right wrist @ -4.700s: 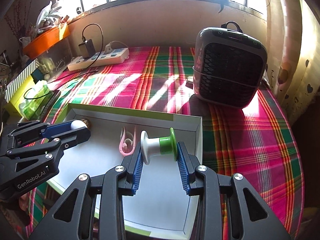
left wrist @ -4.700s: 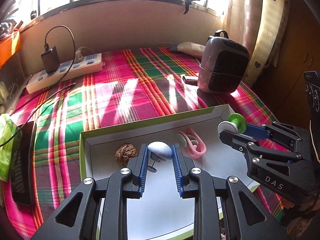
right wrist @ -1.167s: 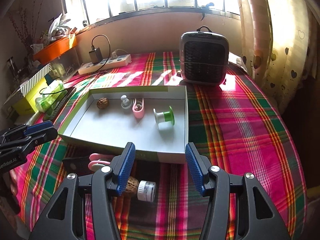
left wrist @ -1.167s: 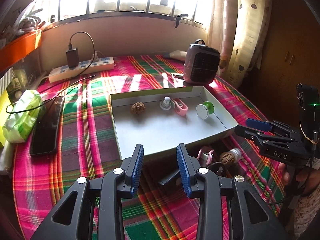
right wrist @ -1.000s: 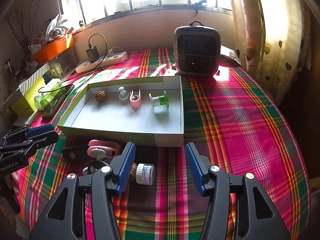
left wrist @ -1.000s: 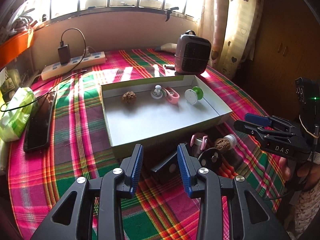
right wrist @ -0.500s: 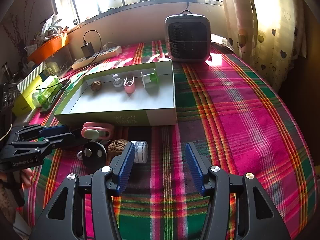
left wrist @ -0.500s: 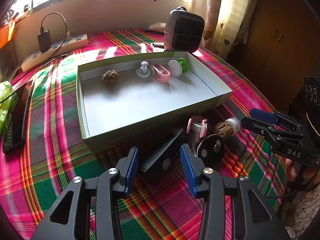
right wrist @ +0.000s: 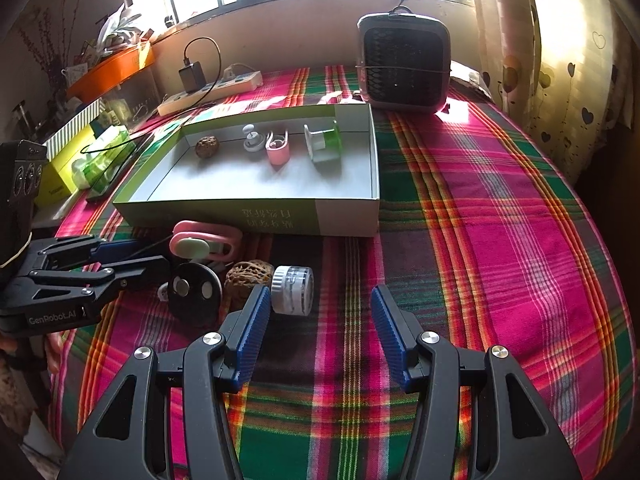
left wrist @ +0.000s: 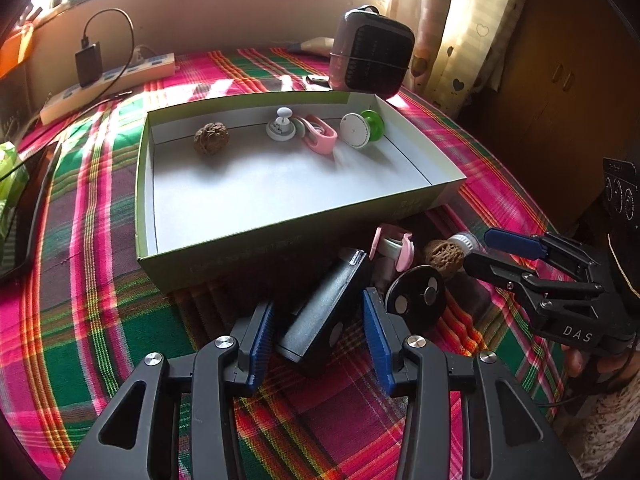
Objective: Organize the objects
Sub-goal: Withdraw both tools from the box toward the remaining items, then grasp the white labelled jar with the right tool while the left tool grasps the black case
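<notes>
A shallow green-edged box (left wrist: 280, 224) (right wrist: 248, 210) holds a walnut (left wrist: 211, 138), a white knob (left wrist: 281, 128), a pink clip (left wrist: 318, 138) and a green-and-white spool (left wrist: 362, 128). In front of it lie a black rectangular block (left wrist: 324, 304), a black disc (left wrist: 416, 298) (right wrist: 194, 290), a pink clip (left wrist: 392, 246) (right wrist: 206, 240), a walnut (left wrist: 442, 254) (right wrist: 248, 276) and a small clear jar (right wrist: 292, 290). My left gripper (left wrist: 318, 340) is open, its jaws on either side of the block's near end. My right gripper (right wrist: 316, 322) is open and empty, just right of the jar.
A small grey heater (right wrist: 402, 62) stands behind the box. A power strip with a charger (right wrist: 212, 86) lies at the back left. Tissue packs, a dark phone-like slab (left wrist: 20, 216) and clutter sit at the left. The plaid cloth (right wrist: 500, 220) stretches to the right.
Both grippers have drawn back from the box and dropped toward the loose pile in front of it. The white knob and the spool, held 4.7 s ago, now lie in the box.
</notes>
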Available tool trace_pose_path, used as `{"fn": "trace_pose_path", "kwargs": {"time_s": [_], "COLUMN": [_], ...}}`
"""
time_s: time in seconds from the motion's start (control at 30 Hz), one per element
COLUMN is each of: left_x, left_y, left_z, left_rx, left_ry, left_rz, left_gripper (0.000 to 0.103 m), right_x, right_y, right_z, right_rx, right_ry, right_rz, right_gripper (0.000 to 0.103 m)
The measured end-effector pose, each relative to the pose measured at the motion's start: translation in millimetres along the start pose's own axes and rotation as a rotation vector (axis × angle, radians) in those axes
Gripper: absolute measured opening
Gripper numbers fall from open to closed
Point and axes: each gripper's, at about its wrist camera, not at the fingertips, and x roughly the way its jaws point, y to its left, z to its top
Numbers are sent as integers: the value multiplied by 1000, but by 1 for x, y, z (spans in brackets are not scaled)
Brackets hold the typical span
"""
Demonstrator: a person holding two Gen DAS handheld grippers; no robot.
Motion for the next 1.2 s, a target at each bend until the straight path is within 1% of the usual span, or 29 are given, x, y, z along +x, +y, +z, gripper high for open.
{"fn": "trace_pose_path", "kwargs": {"time_s": [0.13,0.23,0.27,0.3,0.33,0.4,0.43,0.5,0.67,0.8,0.87,1.0,1.13,1.2], "left_x": [0,0,0,0,0,-2,-3,-5,-8,-11,-10,-9,-8,-8], "left_y": [-4,-6,-5,-5,-4,-1,1,4,8,13,11,10,8,8], "left_z": [-1,-2,-2,-3,-3,-6,-6,-8,-11,-13,-14,-13,-13,-13], "left_rx": [-19,-38,-47,-56,-63,-86,-98,-116,-132,-162,-158,-160,-162,-168], "left_ry": [-4,-16,-18,-20,-24,-33,-35,-40,-44,-53,-56,-62,-62,-65], "left_rz": [11,35,46,65,81,81,86,103,164,163,173,184,195,200], "left_gripper": [40,39,35,29,27,25,24,23,23,23,23,23,23,23], "right_x": [2,5,7,8,9,10,11,14,20,21,20,18,18,17], "right_y": [0,1,2,3,3,3,4,5,11,14,13,11,12,13], "right_z": [1,2,2,2,2,3,4,6,7,7,6,5,5,5], "right_rx": [-9,-22,-31,-41,-47,-52,-57,-68,-90,-106,-103,-91,-96,-101], "right_ry": [5,13,18,22,23,27,26,26,20,17,15,10,8,7], "right_rz": [6,4,-8,-19,-18,-8,-16,-32,-28,-36,-33,-44,-41,-38], "right_gripper": [53,53,53,53,53,53,53,53,53,53,53,42,36,30]}}
